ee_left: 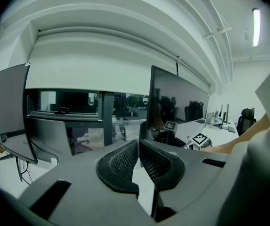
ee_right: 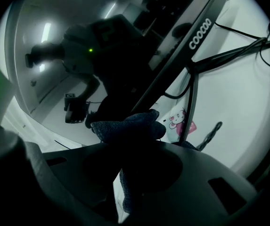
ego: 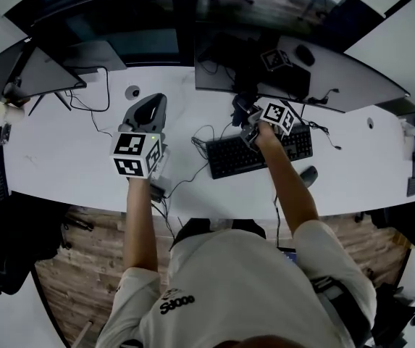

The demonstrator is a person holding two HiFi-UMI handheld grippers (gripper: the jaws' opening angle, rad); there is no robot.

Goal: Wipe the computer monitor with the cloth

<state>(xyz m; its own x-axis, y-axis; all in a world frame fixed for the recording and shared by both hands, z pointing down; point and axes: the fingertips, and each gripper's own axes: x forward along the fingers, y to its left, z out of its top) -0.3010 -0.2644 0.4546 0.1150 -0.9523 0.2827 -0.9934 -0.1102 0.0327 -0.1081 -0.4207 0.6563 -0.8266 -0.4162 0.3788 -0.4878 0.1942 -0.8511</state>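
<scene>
Right now the right gripper [ee_right: 135,147] has its fingers clamped on the dark blue cloth [ee_right: 125,125]. A bunched end pokes out past the tips, close to the lower edge of the monitor [ee_right: 193,40]; whether it touches is unclear. The left gripper [ee_left: 139,154] has its fingers pressed together with nothing between them, above the bench [ego: 69,158], left of the keyboard [ego: 229,156].
</scene>
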